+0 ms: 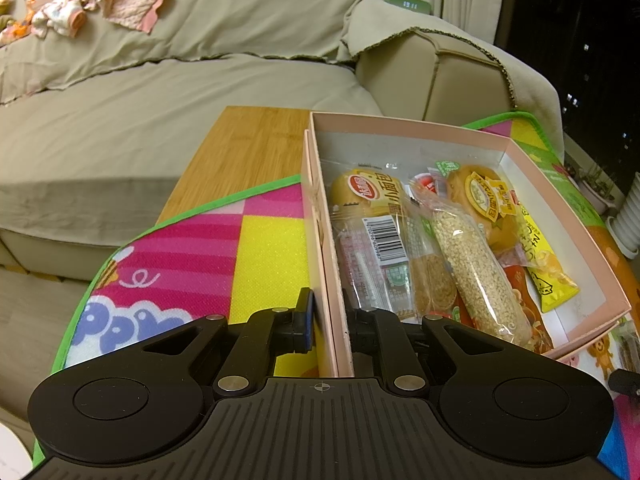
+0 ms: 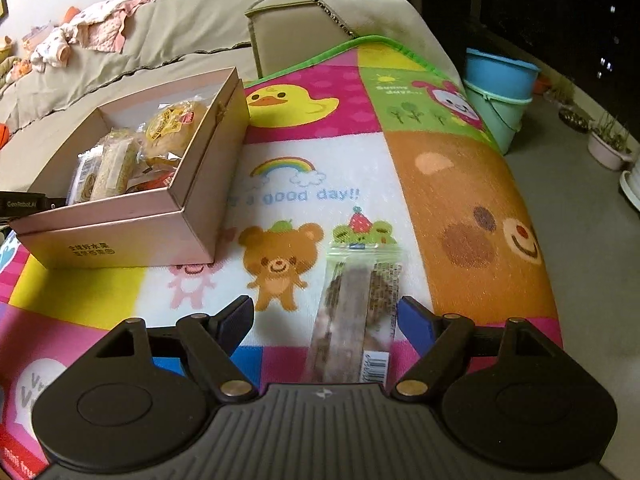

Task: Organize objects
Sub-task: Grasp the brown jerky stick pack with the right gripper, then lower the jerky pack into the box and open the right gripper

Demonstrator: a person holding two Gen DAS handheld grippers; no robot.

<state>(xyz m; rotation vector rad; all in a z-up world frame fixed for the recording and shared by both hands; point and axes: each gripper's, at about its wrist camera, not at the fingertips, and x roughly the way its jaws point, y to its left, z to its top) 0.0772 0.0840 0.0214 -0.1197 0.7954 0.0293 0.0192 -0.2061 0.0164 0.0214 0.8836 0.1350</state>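
Note:
A pink cardboard box (image 1: 560, 200) stands on a colourful cartoon mat (image 1: 192, 256). It holds several wrapped snacks: a bun (image 1: 372, 196), a sesame bar (image 1: 476, 272) and a yellow packet (image 1: 548, 264). My left gripper (image 1: 330, 320) is shut on the box's near left wall, one finger outside and one inside. In the right wrist view the box (image 2: 132, 224) sits at left, and a clear-wrapped brown snack bar (image 2: 356, 312) lies on the mat (image 2: 460, 184). My right gripper (image 2: 328, 320) is open, its fingers on either side of the bar's near end.
A beige sofa (image 1: 160, 92) with clothes (image 1: 100, 4) on its back rises behind the mat. A wooden board (image 1: 248, 148) shows beyond the mat's edge. A blue bucket (image 2: 500, 88) and plant pots (image 2: 608, 144) stand on the floor at right.

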